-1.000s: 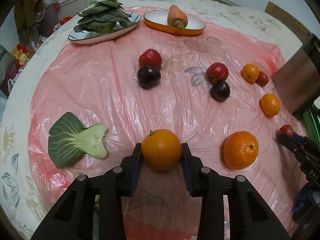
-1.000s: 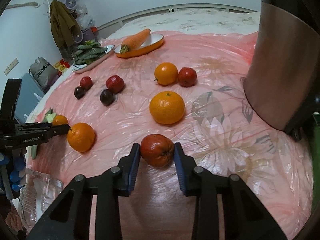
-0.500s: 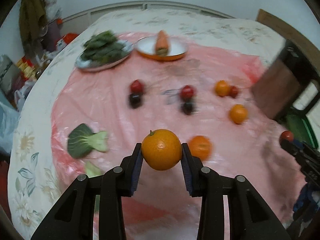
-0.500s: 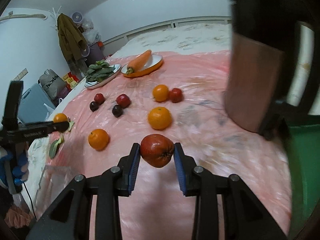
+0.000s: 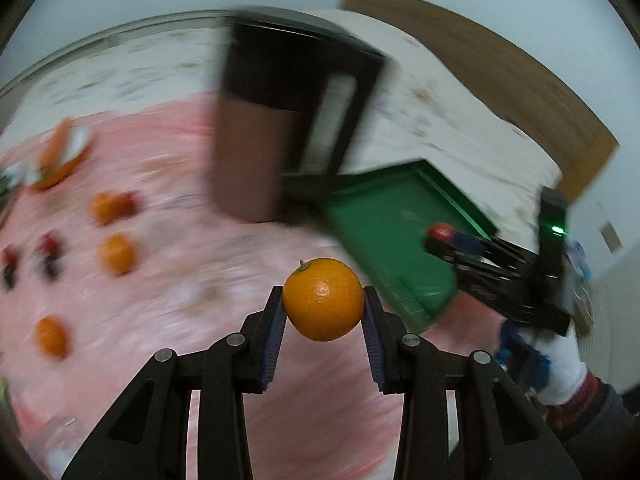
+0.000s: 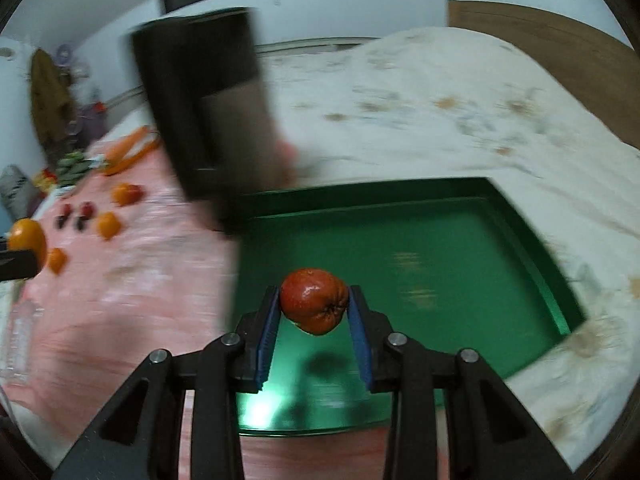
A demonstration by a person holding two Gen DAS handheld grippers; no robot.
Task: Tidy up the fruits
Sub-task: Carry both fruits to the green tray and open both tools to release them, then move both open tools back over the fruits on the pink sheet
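Fruits are getting sorted two at a time here; the left tongs [image 5: 323,316] are clenching an orange [image 5: 323,299] in the air above the pink sheet [image 5: 168,288], while the right tongs [image 6: 313,316] are gripping a red fruit [image 6: 314,305]; a second ago both were down by the scattered pile, now they're swinging over to the green tray [image 6: 400,240], so I'm guessing the drop-off is coming next.
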